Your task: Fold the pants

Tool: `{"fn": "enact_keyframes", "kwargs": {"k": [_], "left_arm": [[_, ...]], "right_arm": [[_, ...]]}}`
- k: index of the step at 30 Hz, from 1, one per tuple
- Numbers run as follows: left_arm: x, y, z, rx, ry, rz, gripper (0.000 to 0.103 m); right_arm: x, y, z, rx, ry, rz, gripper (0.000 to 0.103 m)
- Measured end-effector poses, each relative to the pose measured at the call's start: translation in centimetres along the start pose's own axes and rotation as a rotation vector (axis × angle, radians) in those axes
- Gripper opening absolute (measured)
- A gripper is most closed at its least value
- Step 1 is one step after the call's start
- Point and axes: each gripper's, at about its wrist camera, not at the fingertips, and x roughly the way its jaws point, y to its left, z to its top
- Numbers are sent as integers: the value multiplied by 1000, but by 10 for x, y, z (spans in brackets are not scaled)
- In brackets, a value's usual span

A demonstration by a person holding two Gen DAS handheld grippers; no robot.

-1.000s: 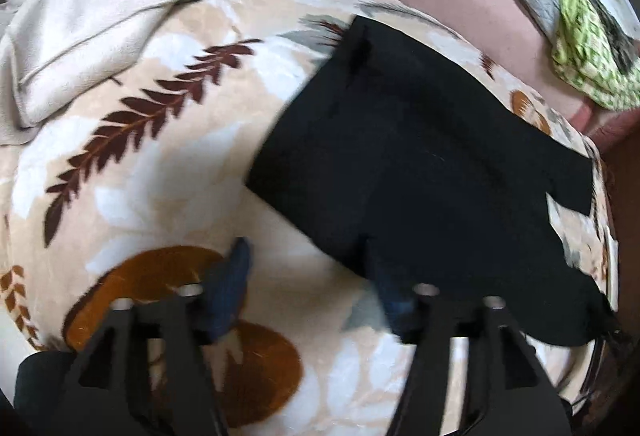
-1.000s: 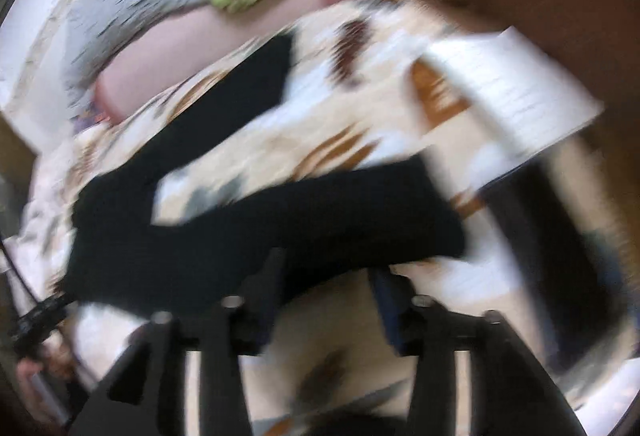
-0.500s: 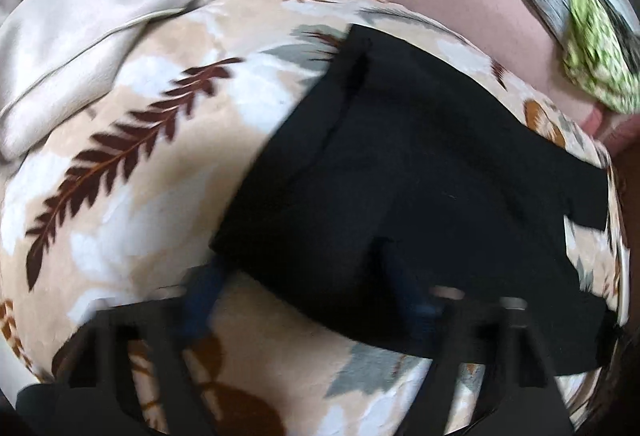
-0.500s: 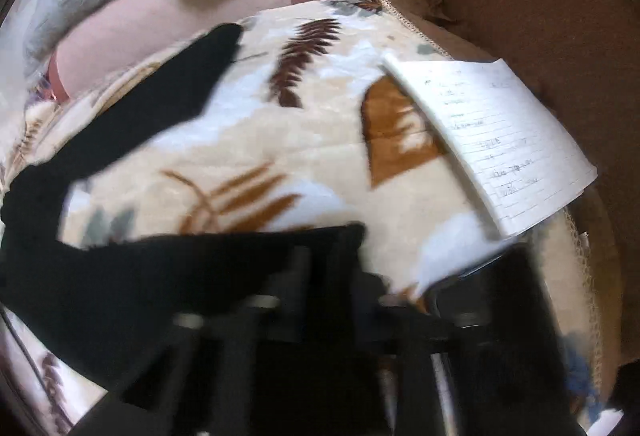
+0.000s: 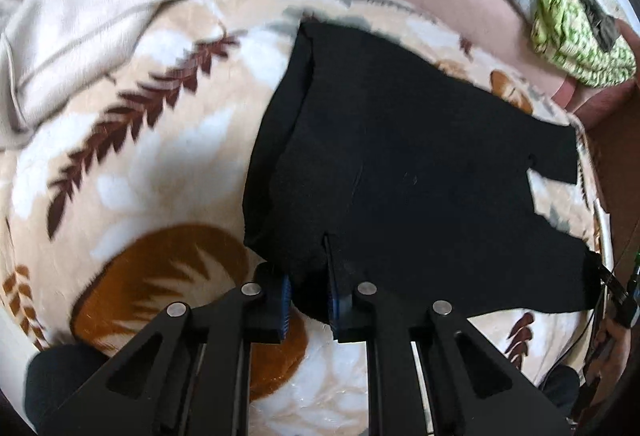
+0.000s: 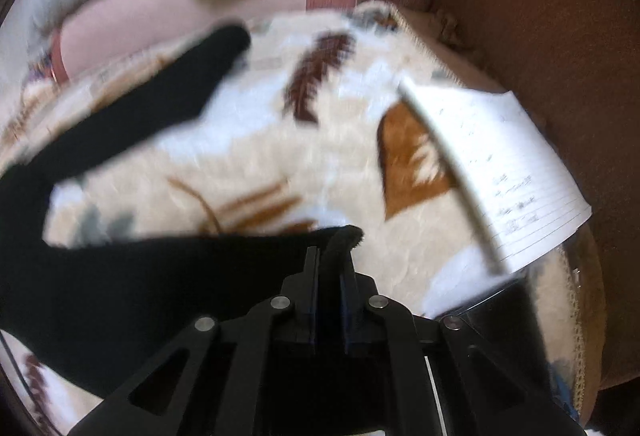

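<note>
1. The black fabric pants (image 5: 400, 164) lie spread on a cream plush blanket (image 5: 160, 164) patterned with brown leaves and rust-orange patches; the waist end is nearest the left wrist camera, and the two legs run away from it.
2. The left gripper (image 5: 306, 300) is clamped on the near edge of the pants, the cloth bunched between its blue-padded fingers (image 5: 285, 302).
3. The right gripper (image 6: 329, 276) is pinched on a leg end of the pants (image 6: 160, 276), with a fold of black cloth sticking up between its nearly closed jaws.
4. A lined white notebook (image 6: 500, 172) lies on the blanket (image 6: 280, 164) just beyond the right gripper.
5. A crumpled beige cloth (image 5: 92, 20) sits at the blanket's far left, and a folded green-patterned cloth (image 5: 576, 36) rests on the pinkish sofa back (image 5: 432, 0).
</note>
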Motion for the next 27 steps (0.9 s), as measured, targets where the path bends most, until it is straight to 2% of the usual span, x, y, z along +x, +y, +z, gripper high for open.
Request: {"fn": "enact_keyframes", "kwargs": {"k": [2, 4, 5, 6, 7, 8, 9, 10, 12, 13, 15, 22, 27], "left_arm": [[-4, -3, -1, 16, -17, 22, 20], [-11, -4, 1, 37, -29, 37, 31], [-16, -4, 4, 45, -32, 43, 34], [-21, -4, 7, 54, -42, 49, 40], [-26, -5, 13, 67, -66, 52, 51], [-31, -7, 17, 83, -91, 54, 58], [-36, -7, 22, 97, -116, 57, 68], [-40, -9, 29, 109, -148, 60, 73], [-44, -11, 43, 110, -180, 61, 78], [-43, -11, 51, 109, -181, 43, 86], [-37, -10, 63, 112, -172, 3, 86], [2, -12, 101, 107, -128, -20, 86], [29, -13, 127, 112, -114, -1, 86]], "right_arm": [[-5, 2, 0, -21, -25, -15, 15], [-15, -1, 7, 2, -29, 30, 40], [-20, -1, 10, 12, -47, 53, 42], [-29, 0, 15, 16, -79, 80, 42], [-34, 2, 20, 14, -98, 92, 45], [-37, 3, 25, 14, -110, 102, 47], [-40, 6, 34, 16, -132, 128, 53], [-40, 9, 42, 20, -142, 145, 61], [-36, 16, 58, 23, -155, 161, 67], [-34, 21, 65, 22, -160, 171, 67], [-25, 31, 82, 22, -157, 191, 69], [0, 56, 124, 31, -137, 221, 73], [20, 75, 145, -22, -98, 206, 77]]}}
